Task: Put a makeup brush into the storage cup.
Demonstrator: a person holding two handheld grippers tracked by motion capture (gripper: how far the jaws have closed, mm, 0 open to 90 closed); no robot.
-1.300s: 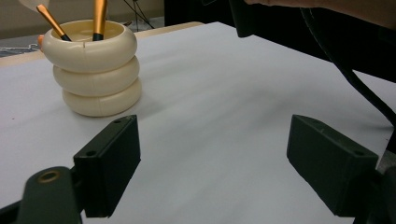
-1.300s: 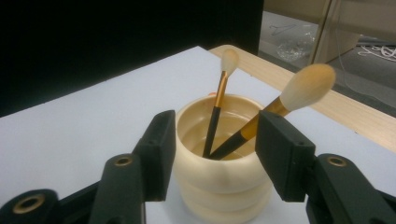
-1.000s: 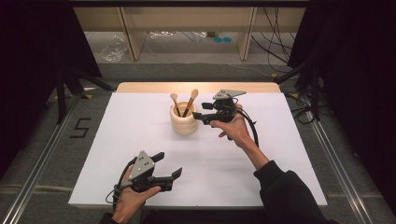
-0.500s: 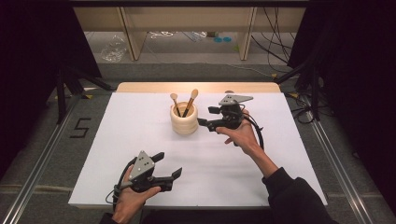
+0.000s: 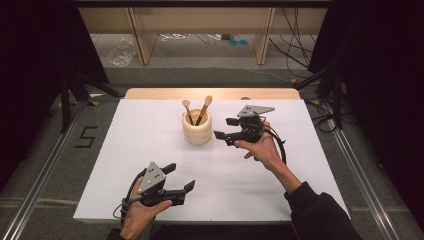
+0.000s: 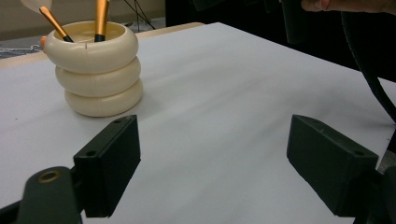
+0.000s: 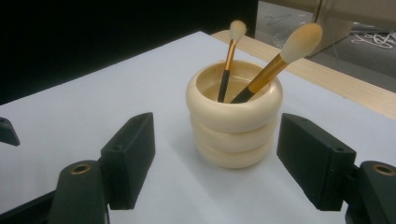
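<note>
A cream ribbed holder (image 5: 196, 131) stands at the middle back of the white table (image 5: 300, 190), with a small brush (image 5: 187, 107) and a larger brush (image 5: 205, 106) upright in it. My right gripper (image 5: 223, 128) hovers just right of the holder, pointing at it. Its jaws have just been opening and stand open with nothing between them. In the right gripper view the holder (image 7: 234, 116) sits beyond the open jaws of that gripper (image 7: 219, 140). My left gripper (image 5: 181, 177) rests open near the front edge. From it the holder (image 6: 100, 70) is far off at upper left.
A bare wooden strip (image 5: 210, 93) runs along the table's back edge. Black curtains flank both sides. Shelf legs (image 5: 142, 45) and cables (image 5: 295, 47) lie on the floor behind. A "5" mark (image 5: 86, 136) is on the floor to the left.
My right gripper has drawn back to the right, away from the holder, and its jaws stand wider. The left gripper has stayed put.
</note>
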